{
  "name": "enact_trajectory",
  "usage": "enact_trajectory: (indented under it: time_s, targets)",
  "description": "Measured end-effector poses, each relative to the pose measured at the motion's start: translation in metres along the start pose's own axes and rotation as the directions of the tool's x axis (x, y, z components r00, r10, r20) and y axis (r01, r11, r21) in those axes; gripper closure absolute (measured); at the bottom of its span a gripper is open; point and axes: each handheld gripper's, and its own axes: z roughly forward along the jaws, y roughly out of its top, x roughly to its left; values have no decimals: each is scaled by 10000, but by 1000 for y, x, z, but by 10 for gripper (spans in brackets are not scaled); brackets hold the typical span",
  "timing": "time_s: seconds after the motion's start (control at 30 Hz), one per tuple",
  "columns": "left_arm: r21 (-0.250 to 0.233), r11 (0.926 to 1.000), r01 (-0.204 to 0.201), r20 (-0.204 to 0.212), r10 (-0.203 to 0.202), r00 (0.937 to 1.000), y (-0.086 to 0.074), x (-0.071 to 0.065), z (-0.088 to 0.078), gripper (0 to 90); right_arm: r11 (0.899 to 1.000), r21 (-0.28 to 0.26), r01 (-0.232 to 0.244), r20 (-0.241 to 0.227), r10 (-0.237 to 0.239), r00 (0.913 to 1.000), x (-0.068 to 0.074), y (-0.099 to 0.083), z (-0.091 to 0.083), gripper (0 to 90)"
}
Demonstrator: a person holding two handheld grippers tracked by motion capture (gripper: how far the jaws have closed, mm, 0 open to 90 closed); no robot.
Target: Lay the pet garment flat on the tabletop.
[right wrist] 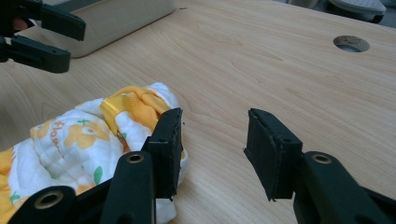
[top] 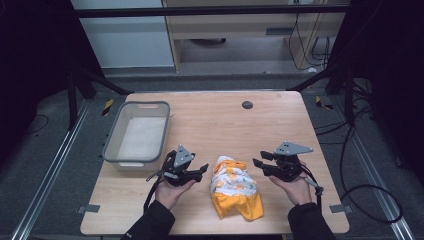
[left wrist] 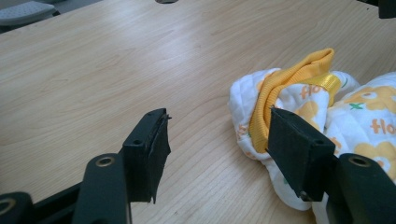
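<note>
A crumpled white-and-orange printed garment lay on the wooden table near its near edge, between the two grippers. The left gripper was held just left of the garment, jaws spread apart and holding nothing. The right gripper sat just right of the garment, jaws likewise parted and empty. In the right gripper view, one jaw appeared close to the cloth; contact could not be confirmed. Farther back on the left, a grey plastic bin stood on the table. A round hole marked the far centre.
</note>
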Motion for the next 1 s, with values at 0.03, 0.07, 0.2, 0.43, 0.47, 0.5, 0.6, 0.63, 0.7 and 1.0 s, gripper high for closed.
enact_trajectory:
  time_s: [0.03, 0.07, 0.2, 0.43, 0.47, 0.5, 0.6, 0.63, 0.7, 1.0]
  targets:
    - [68, 10000, -38, 20, 38, 10000, 0, -1, 2, 380, 10000, 48, -15, -46, 16, 10000, 1, 0, 1, 556]
    - [105, 9999, -60, 52, 60, 10000, 0, -2, 4, 381, 10000, 96, -24, -107, 25, 9999, 1, 0, 3, 557]
    - [192, 9997, -136, 206, 132, 9997, 0, -6, 12, 390, 9994, 285, 172, -244, -165, 9996, 3, -2, 10, 565]
    - [405, 9988, -274, 368, 259, 9990, -3, -10, 21, 405, 9969, 674, 411, -591, -372, 9976, 7, -7, 20, 569]
    - [424, 9987, -285, 395, 268, 9989, -3, -10, 22, 407, 9965, 726, 408, -614, -363, 9975, 7, -8, 21, 569]
    - [424, 9987, -285, 395, 268, 9989, -3, -10, 22, 407, 9965, 736, 394, -642, -347, 9973, 8, -8, 21, 569]
    - [584, 9979, -270, 566, 237, 9981, -5, -13, 28, 414, 9941, 920, 574, -722, -509, 9961, 9, -10, 26, 569]
    - [643, 9974, -325, 575, 288, 9979, -6, -14, 30, 418, 9937, 956, 586, -742, -516, 9959, 10, -11, 27, 569]
    - [716, 9966, -399, 566, 359, 9977, -7, -15, 32, 431, 9920, 1078, 661, -782, -578, 9953, 12, -12, 31, 569]
    - [816, 9964, -247, 729, 188, 9972, -10, -14, 40, 487, 9870, 1452, 687, -955, -551, 9939, 11, -17, 46, 600]
